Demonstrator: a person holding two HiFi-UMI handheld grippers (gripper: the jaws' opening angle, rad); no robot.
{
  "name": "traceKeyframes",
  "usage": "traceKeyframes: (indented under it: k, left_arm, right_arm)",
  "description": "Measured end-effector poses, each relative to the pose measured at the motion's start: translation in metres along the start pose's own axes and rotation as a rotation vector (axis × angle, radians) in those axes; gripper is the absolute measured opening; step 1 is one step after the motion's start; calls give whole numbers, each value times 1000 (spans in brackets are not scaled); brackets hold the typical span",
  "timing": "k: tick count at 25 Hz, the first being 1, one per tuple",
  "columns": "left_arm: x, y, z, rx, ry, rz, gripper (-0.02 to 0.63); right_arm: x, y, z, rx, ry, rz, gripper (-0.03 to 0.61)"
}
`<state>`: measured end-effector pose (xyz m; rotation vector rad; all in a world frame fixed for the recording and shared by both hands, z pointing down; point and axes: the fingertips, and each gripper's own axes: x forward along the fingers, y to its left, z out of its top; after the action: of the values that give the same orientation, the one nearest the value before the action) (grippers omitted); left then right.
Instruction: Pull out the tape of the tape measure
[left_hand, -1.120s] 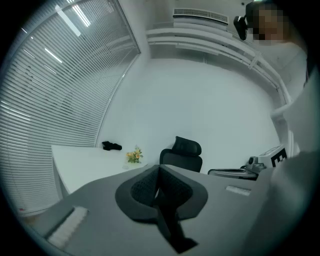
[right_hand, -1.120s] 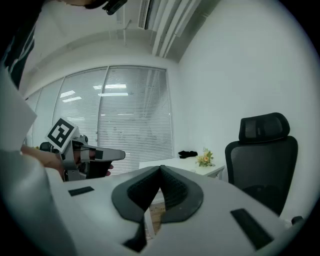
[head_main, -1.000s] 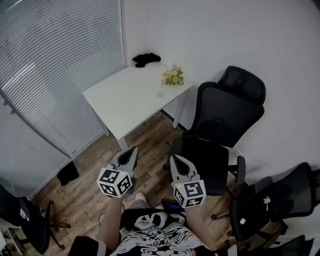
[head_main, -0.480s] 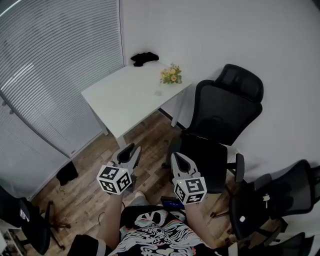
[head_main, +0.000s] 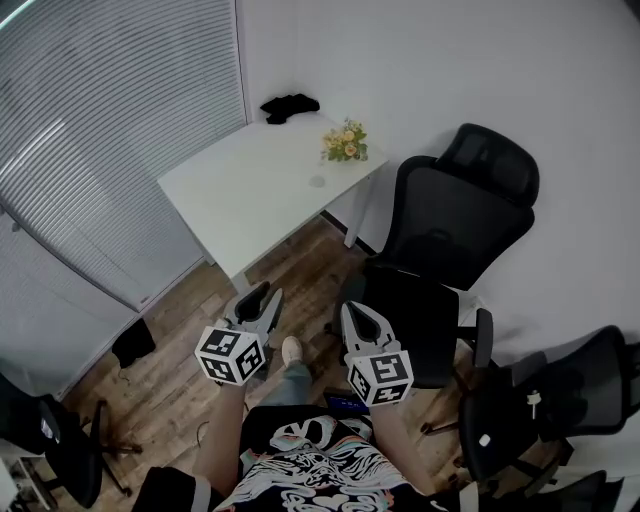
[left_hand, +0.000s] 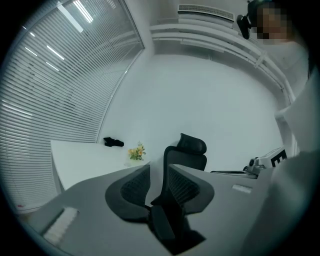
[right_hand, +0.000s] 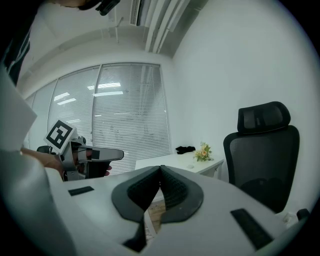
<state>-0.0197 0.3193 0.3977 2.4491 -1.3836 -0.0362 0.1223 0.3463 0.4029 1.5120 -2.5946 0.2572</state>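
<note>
Two tools are empty: the left hand-held gripper (head_main: 263, 298) has just spread, the right hand-held gripper (head_main: 353, 311) is pressed together, so step nearer the far table (head_main: 250, 195) first.

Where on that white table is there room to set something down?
Most of the white table is bare, from the edge by the blinds to its near corner. The far end is busier: a black bundle at the wall corner, yellow flowers and a small pale object by the black chair.

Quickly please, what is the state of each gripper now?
Left gripper: open, fingers have just been opening, nothing between them.
Right gripper: closed, holding nothing.
</note>
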Motion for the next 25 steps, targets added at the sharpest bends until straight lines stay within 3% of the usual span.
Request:
traceKeyframes:
  k: [9, 14, 25]
  left_arm:
    - [120, 75, 1, -38, 49, 20, 103]
    - [197, 121, 12, -8, 119, 1, 103]
    - [297, 202, 11, 6, 236, -70, 103]
  right_arm:
    - [113, -69, -8, 7, 78, 3, 3]
    - [196, -109, 9, -11, 116, 12, 2]
    - [338, -130, 4, -119, 233, 100, 2]
